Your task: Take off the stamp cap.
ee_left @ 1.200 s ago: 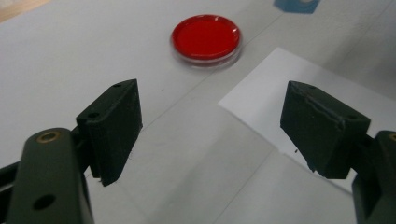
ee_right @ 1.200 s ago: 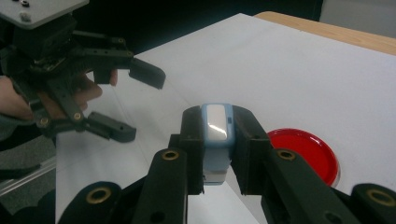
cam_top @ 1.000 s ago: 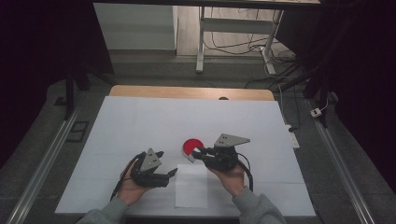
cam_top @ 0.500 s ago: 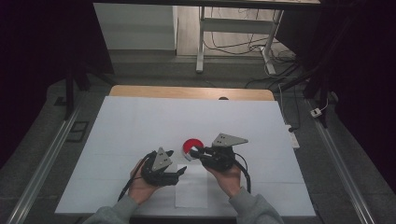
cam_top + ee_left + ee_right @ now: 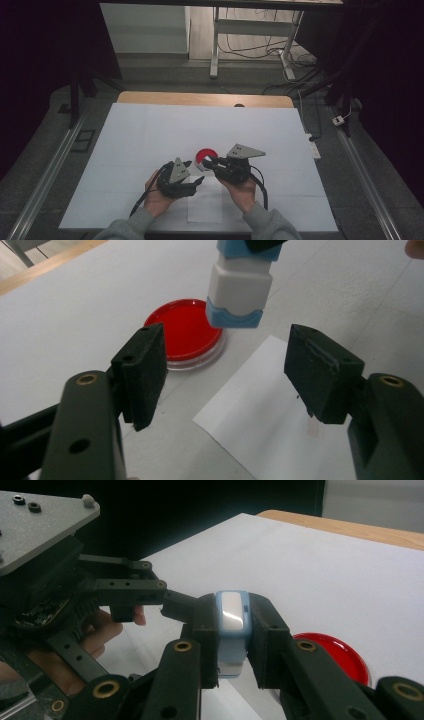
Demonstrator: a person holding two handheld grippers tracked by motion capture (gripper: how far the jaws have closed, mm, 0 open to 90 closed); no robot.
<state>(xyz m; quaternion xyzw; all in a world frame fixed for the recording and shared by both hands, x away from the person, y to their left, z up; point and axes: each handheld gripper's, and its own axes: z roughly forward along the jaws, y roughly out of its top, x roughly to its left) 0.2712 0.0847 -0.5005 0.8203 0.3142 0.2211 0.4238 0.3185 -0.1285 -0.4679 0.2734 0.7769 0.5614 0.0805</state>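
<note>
2 blue bands cap the ends of the small white stamp block (image 5: 232, 630), which the right claw (image 5: 233, 645) pinches between its pads at the centre of the right gripper view; in the left gripper view the block (image 5: 239, 292) hangs from the top edge, its long axis pointing down toward the tabletop (image 5: 150, 130). Just behind its lower end sits the red dish (image 5: 184, 330), and below it to the right lies the white paper sheet (image 5: 260, 415). The left claw (image 5: 235, 375) stands spread with nothing between its pads, though its jaws have just been closing; the block lies ahead of and above it, so this hand looks nearest to take the free lower end.
</note>
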